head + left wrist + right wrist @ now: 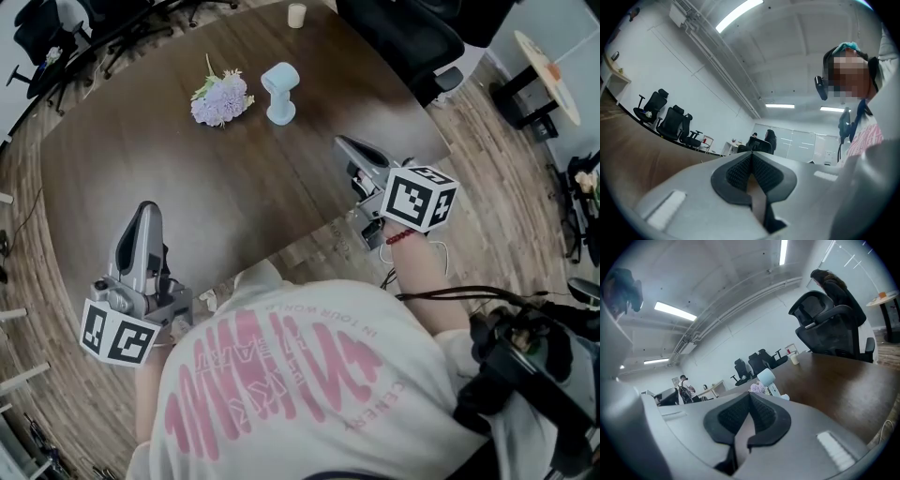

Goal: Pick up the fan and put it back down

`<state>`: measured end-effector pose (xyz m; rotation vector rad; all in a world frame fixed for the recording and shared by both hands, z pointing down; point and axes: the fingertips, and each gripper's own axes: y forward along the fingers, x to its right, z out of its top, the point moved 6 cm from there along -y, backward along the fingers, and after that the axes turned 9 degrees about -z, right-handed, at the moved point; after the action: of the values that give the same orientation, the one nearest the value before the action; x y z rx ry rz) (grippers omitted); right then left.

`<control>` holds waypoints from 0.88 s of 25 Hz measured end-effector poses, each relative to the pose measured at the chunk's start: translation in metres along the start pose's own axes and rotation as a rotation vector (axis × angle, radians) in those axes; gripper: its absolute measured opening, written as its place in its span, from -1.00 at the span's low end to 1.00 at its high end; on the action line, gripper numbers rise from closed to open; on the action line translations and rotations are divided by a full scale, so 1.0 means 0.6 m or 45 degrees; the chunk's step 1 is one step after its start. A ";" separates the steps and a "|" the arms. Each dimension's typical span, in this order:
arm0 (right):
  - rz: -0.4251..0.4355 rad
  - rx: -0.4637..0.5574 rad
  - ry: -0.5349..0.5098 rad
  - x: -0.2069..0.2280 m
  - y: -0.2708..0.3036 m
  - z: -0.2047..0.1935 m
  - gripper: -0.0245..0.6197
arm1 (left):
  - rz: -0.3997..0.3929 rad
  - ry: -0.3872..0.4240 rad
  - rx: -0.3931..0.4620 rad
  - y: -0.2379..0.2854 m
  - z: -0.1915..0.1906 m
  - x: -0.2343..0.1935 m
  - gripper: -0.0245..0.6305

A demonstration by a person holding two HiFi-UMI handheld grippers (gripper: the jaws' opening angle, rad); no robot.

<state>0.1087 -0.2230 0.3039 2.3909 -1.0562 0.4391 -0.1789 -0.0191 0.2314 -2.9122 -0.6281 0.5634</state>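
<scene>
Left claw (751, 158): jaws together, nothing between the pads. It lay over the near left edge of the surface (234, 202), tips towards the far edge.

Right claw (750, 398): jaws together, also empty. It lay at the near right edge of the surface, tips towards the far side.

Fan (279, 92): pale blue, standing upright on its base, long axis vertical, head on top. It sat in the far middle of the surface, well apart from both claws. The facing of the head could not be told.

Bunch of lilac flowers (222, 97): lying just beside the fan, on the left-edge side.

Bare wood lay between the right claw and the fan.

Small cream cup (296, 15): at the far edge.

Black office chair (412, 37): against the far right corner.
</scene>
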 end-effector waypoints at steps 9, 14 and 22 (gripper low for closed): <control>0.010 0.029 -0.005 0.031 0.015 0.009 -0.88 | -0.036 -0.024 -0.009 0.046 -0.011 -0.027 -0.87; -0.028 0.019 -0.001 0.065 0.057 0.033 -0.88 | -0.043 -0.048 -0.032 0.091 -0.012 -0.073 -0.87; -0.064 0.021 0.032 0.093 0.097 0.034 -0.87 | -0.058 -0.057 -0.075 0.119 -0.017 -0.107 -0.87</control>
<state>0.1031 -0.3018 0.3305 2.4140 -0.9830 0.4607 -0.2026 -0.1112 0.2494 -2.9389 -0.7273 0.6170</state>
